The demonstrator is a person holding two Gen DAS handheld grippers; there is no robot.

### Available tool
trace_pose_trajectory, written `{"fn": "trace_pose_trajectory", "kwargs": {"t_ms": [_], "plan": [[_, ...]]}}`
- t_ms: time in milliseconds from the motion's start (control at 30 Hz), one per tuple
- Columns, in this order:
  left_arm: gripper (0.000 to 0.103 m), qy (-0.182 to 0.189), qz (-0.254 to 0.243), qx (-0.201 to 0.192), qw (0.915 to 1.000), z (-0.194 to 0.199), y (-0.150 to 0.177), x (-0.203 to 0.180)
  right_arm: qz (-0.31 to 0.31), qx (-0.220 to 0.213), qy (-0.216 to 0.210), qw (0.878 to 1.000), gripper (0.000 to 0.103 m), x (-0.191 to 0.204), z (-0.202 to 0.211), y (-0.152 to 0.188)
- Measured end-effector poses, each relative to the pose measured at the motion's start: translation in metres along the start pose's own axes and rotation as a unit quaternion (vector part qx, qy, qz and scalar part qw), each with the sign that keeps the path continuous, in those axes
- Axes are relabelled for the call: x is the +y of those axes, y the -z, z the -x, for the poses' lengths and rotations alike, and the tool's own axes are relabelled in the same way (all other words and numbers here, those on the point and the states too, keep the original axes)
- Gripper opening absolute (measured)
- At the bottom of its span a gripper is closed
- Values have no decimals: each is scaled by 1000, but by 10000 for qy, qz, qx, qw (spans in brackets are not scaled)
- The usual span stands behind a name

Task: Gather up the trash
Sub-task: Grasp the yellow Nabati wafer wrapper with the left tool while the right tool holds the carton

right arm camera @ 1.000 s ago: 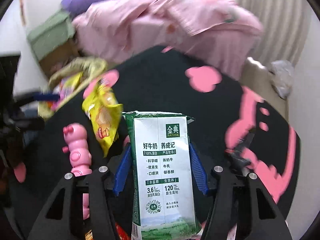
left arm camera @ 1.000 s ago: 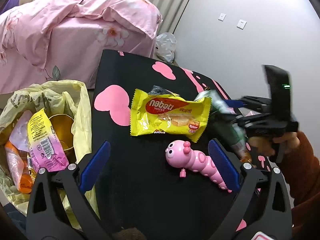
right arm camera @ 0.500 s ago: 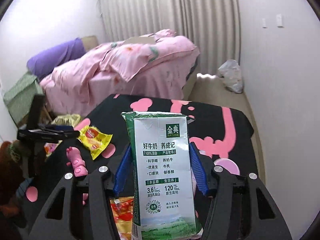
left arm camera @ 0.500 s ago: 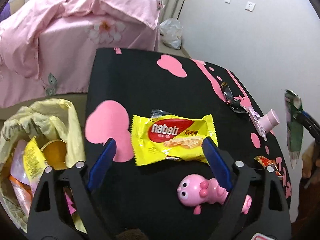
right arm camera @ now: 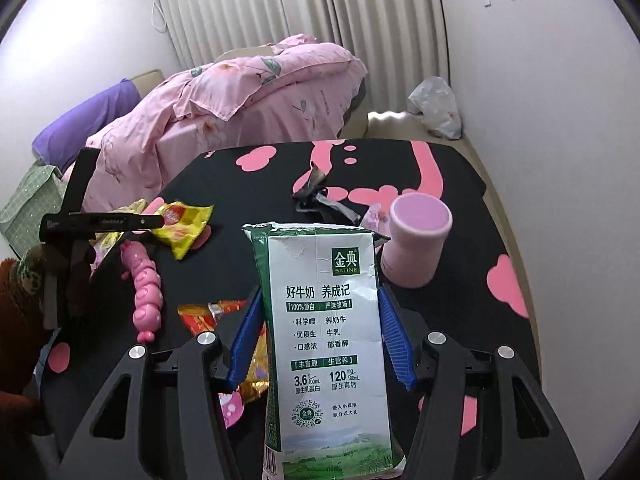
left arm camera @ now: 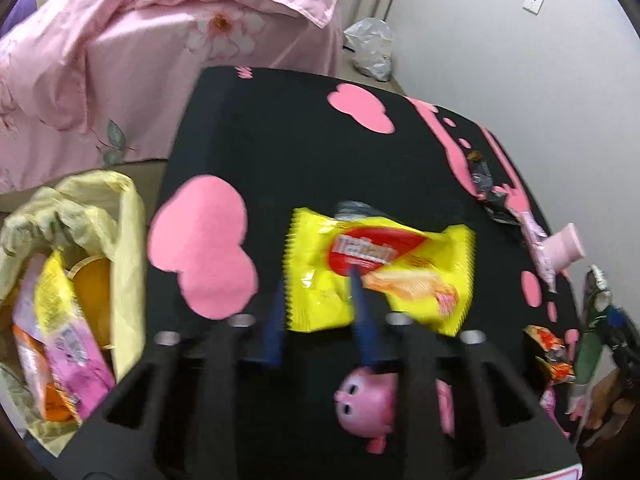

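A yellow wafer packet lies on the black table. My left gripper is blurred and its jaws are closing. The packet's left half sits between the blue pads and creases under them. From the right wrist view the packet shows just past the left gripper's black body. My right gripper is shut on a green and white milk carton, held upright above the table. The carton also appears at the left view's right edge.
An open yellow trash bag with wrappers inside hangs at the table's left. On the table are a pink caterpillar toy, a pink cup, a black wrapper and a red-orange wrapper. A pink bed stands behind.
My left gripper moved forward over the wafer packet and its jaws went from wide open to pinching it. My right gripper swung away to the right, still holding the carton.
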State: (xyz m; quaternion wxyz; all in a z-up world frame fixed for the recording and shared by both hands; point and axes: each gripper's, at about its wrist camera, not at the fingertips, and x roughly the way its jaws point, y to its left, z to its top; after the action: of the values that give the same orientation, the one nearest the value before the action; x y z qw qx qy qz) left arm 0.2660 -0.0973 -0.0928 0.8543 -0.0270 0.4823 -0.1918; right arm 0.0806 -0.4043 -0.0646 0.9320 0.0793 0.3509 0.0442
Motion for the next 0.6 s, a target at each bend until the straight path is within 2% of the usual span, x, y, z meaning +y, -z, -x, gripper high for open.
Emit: {"fn": "trace_pose_trajectory", "kwargs": {"t_ms": [133,233,433,500,600], "plan": [[18,206,-278,-286,9990,17,8,-12,-47,-76,-32,10000,54,2,1,6],[9,359,-329,-493,9976,34,10,-18,-78,-76,-47,9999,54,2,0,7],[8,565,-367,-858,9940,73,13,-23,-33,-160,-35,9999,53,7,7,3],[8,566,-339,-868,9940,77,14,-21,21,-185,36,9998,54,9,9,3],[10,740,-156,-678,9948,70,16,-15,127,-103,213,9996,53,12,10,4]]}}
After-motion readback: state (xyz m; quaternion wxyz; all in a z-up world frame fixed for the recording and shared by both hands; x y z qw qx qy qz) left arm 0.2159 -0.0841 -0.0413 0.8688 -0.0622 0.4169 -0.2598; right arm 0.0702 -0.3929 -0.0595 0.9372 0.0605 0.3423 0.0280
